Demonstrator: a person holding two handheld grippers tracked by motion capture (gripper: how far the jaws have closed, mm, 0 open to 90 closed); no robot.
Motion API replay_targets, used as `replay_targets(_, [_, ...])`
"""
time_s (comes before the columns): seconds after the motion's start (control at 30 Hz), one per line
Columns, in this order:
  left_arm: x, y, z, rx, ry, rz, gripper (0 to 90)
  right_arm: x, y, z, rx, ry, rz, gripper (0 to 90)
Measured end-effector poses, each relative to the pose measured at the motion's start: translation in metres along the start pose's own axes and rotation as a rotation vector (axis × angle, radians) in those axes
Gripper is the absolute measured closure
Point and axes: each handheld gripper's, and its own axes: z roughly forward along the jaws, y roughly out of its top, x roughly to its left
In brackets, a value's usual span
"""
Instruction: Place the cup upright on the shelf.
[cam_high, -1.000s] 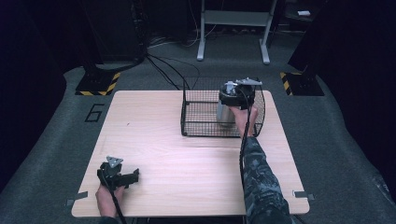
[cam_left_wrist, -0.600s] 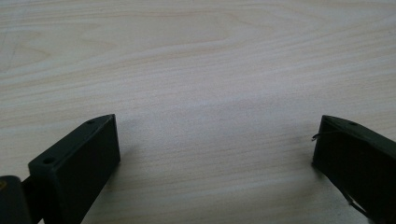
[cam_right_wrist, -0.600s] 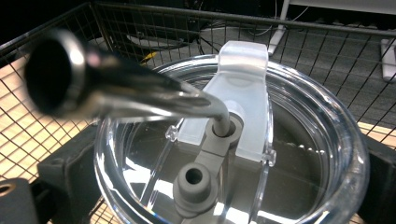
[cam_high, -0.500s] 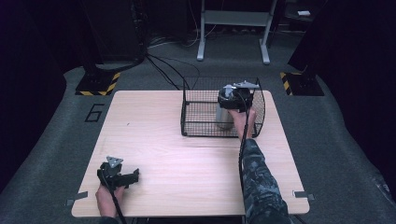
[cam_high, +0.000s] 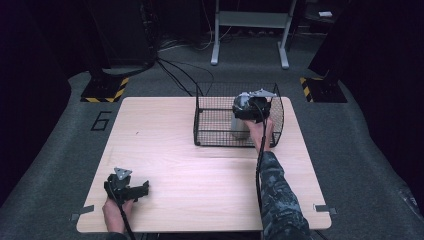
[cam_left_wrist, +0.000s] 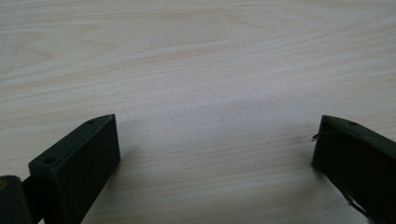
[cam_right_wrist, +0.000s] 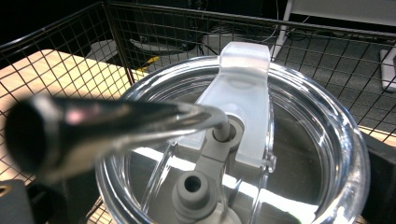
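Note:
A steel tumbler (cam_high: 240, 126) with a clear lid (cam_right_wrist: 299, 154) and a bent metal straw (cam_right_wrist: 116, 123) stands upright inside the black wire basket (cam_high: 210, 131) at the table's back right. My right gripper (cam_high: 248, 111) is shut on the tumbler near its top, with a dark jaw on either side of the lid in the right gripper view. My left gripper (cam_high: 145, 189) rests on the wooden table (cam_high: 200, 175) near the front left corner. Its jaws stand wide open over bare wood (cam_left_wrist: 215, 135), with nothing between them.
Basket mesh (cam_right_wrist: 140, 37) rises close around the tumbler. Beyond the table lie grey carpet, cables, a metal stand (cam_high: 250, 30) and yellow-black striped bases (cam_high: 105, 90).
The right gripper and tumbler have shifted slightly left and lower inside the basket. The left gripper has stayed still.

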Motion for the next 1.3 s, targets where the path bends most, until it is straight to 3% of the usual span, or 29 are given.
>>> replay_targets(0.2, [0.000,0.000,0.000,0.000,-0.001,0.000,0.5,0.001,0.002,-0.006,-0.009,-0.005,-0.008,0.0])
replay_targets(0.33, [0.000,0.000,0.000,0.001,-0.001,0.000,0.5,0.000,0.001,-0.013,-0.011,0.010,0.004,0.0])
replay_targets(0.5, [0.000,0.000,0.000,0.001,-0.001,-0.002,0.5,-0.001,0.002,-0.023,-0.017,0.028,-0.017,0.0])
replay_targets(0.97, [0.000,0.000,0.000,0.004,-0.003,-0.005,0.5,0.004,-0.003,-0.067,-0.034,0.041,-0.051,0.0])
replay_targets(1.3, [0.000,0.000,0.000,0.004,-0.003,-0.005,0.5,0.008,-0.036,-0.107,-0.007,0.053,-0.079,0.0])
